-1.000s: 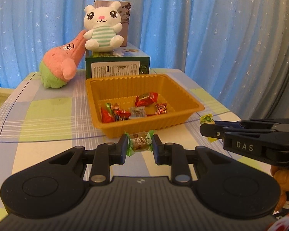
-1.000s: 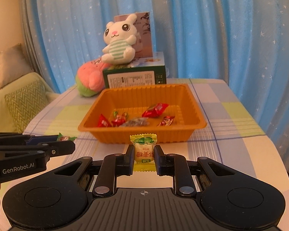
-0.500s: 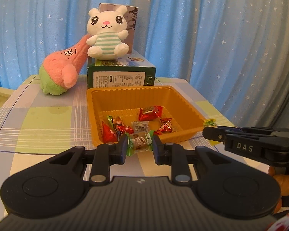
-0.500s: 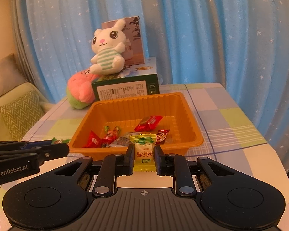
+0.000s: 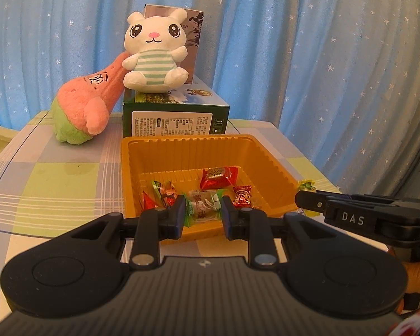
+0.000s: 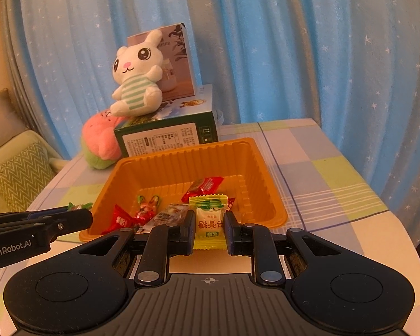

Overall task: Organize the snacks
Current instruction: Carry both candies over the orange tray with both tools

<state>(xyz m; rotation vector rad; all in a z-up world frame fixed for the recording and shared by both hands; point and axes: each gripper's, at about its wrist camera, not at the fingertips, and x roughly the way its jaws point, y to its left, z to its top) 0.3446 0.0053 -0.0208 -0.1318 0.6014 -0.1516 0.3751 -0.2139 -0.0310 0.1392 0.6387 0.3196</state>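
An orange tray [image 5: 271, 165] [image 6: 266, 173] stands mid-table with several wrapped candies in it, among them a red one [image 5: 219, 176] [image 6: 205, 186]. My left gripper [image 5: 203, 210] is shut on a clear candy with green twisted ends [image 5: 203, 205], held above the tray's near edge. My right gripper [image 6: 210, 228] is shut on a yellow candy packet [image 6: 210, 221], held above the tray's near right part. Each gripper shows from the side in the other's view: the right one [image 5: 302, 198], the left one [image 6: 81, 218].
Behind the tray stands a green box [image 5: 176, 117] [image 6: 168, 131] with a white plush rabbit [image 5: 154, 53] [image 6: 137, 81] and a brown carton on it. A pink and green plush [image 5: 84, 112] leans at the box's left. Blue curtains hang behind. A sofa [image 6: 16, 168] stands left.
Both grippers have risen and moved forward with their candies, from in front of the tray to above its near edge. The tray's inside now shows more fully.
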